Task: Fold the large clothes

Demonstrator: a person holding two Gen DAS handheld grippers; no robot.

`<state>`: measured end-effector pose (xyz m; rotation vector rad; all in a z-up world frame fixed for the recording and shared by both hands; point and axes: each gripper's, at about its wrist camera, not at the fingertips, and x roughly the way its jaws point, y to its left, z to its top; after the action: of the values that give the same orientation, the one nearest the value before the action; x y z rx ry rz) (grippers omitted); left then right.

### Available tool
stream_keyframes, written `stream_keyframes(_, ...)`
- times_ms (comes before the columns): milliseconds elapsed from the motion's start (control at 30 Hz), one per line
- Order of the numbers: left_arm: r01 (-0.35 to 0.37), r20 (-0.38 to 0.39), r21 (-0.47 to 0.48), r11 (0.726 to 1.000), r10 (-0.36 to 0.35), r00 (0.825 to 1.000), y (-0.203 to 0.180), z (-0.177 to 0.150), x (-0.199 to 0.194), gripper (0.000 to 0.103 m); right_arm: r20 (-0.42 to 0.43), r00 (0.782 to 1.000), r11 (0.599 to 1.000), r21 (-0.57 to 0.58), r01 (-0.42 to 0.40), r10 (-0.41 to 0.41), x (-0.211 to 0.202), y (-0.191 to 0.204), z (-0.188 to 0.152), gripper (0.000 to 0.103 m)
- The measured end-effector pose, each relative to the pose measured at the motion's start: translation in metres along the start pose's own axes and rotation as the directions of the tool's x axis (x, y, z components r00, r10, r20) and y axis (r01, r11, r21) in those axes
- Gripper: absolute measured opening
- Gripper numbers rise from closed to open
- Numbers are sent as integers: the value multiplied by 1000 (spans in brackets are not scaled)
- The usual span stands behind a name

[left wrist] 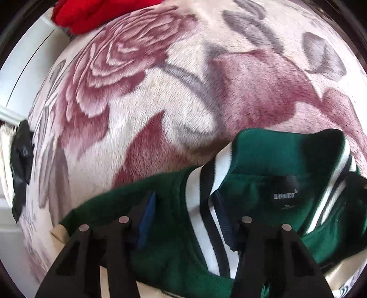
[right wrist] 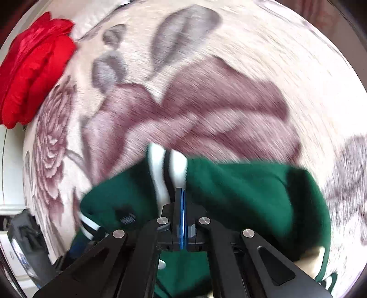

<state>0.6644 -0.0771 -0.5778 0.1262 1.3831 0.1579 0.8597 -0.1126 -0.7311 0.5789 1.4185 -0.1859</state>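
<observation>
A dark green jacket [left wrist: 263, 160] with a white and black striped collar [left wrist: 206, 194] lies on a floral blanket [left wrist: 160, 91]. Its neck label [left wrist: 284, 194] faces up. My left gripper [left wrist: 185, 220] points down over the collar and shoulder. Its jaws stand apart with the striped rib and green cloth between them, and the pads do not visibly press. In the right wrist view the jacket [right wrist: 240, 188] is bunched under my right gripper [right wrist: 182, 192]. That gripper is shut, pads together, with the striped collar [right wrist: 160, 174] pinched at the tips.
The plush pink and grey blanket [right wrist: 206, 103] covers the whole surface. A red garment [left wrist: 91, 11] [right wrist: 32, 68] lies at its far left corner. White furniture [left wrist: 23, 68] and a dark object [left wrist: 21, 160] border the blanket's left edge.
</observation>
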Motion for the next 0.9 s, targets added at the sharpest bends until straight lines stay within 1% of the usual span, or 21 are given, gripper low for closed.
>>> stream_keyframes(33, 12, 18, 1, 1000, -12, 1000, 3, -1, -9, 49, -49, 998, 999, -23, -41, 40, 2, 2, 3, 0)
stream_keyframes(67, 16, 37, -10, 1000, -16, 999, 8, -3, -15, 49, -71, 994, 995, -45, -86, 82, -1, 2, 3, 1)
stream_keyframes(100, 30, 61, -34, 999, -27, 998, 18, -6, -24, 50, -109, 984, 987, -73, -146, 138, -2, 1, 1, 1)
stream_keyframes(133, 31, 73, -55, 998, -27, 997, 26, -9, -31, 54, -162, 967, 972, -91, -215, 199, -1, 0, -4, 1)
stream_keyframes(167, 16, 79, -73, 997, -11, 997, 33, -12, -36, 72, -213, 945, 957, -99, -272, 247, 1, -2, -10, 2)
stream_keyframes(200, 10, 82, -85, 996, -3, 997, 38, -15, -38, 82, -253, 928, 946, -106, -306, 272, 4, -4, -17, 12)
stream_keyframes(233, -3, 93, -105, 994, 13, 996, 46, -17, -40, 89, -285, 911, 934, -108, -341, 299, 9, -4, -24, 19)
stream_keyframes(267, -29, 103, -114, 993, 40, 994, 51, -19, -39, 89, -310, 898, 927, -108, -360, 313, 13, -6, -30, 39)
stream_keyframes(300, -53, 106, -116, 992, 65, 992, 54, -20, -37, 89, -332, 881, 914, -107, -390, 337, 18, -5, -37, 48)
stream_keyframes(333, -69, 99, -121, 990, 81, 992, 57, -21, -34, 89, -360, 860, 898, -112, -426, 363, 23, -3, -45, 48)
stream_keyframes(400, -77, 76, -135, 988, 88, 993, 68, -25, -22, 89, -399, 835, 879, -129, -460, 378, 32, 5, -58, 48)
stream_keyframes(467, -88, 63, -146, 985, 98, 993, 76, -31, -16, 89, -454, 835, 873, -211, -439, 310, 43, 15, -75, 48)
stream_keyframes(500, -92, 64, -149, 985, 102, 993, 78, -34, -15, 89, -484, 830, 863, -254, -436, 277, 47, 21, -86, 48)
stream_keyframes(533, -98, 65, -150, 984, 109, 992, 79, -36, -15, 89, -511, 833, 862, -304, -406, 212, 54, 26, -97, 48)
stream_keyframes(567, -107, 68, -148, 983, 118, 991, 81, -40, -15, 89, -507, 843, 852, -350, -390, 178, 55, 31, -105, 48)
stream_keyframes(600, -111, 73, -145, 983, 123, 990, 82, -42, -15, 89, -468, 870, 843, -397, -364, 155, 52, 35, -111, 34)
stream_keyframes(633, -119, 81, -142, 983, 132, 988, 83, -43, -16, 89, -422, 902, 842, -449, -298, 94, 50, 38, -117, 15)
stream_keyframes(667, -125, 88, -140, 982, 138, 986, 84, -44, -18, 89, -404, 911, 848, -452, -277, 82, 50, 38, -118, 7)
stream_keyframes(767, -132, 118, -144, 981, 150, 982, 88, -44, -26, 89, -269, 961, 859, -476, -188, 62, 32, 45, -122, 6)
stream_keyframes(833, -128, 129, -145, 981, 147, 981, 91, -43, -31, 89, -207, 976, 877, -453, -159, 70, 22, 47, -116, 6)
stream_keyframes(900, -131, 141, -141, 981, 151, 978, 92, -42, -37, 89, -166, 984, 891, -434, -135, 68, 16, 51, -106, 6)
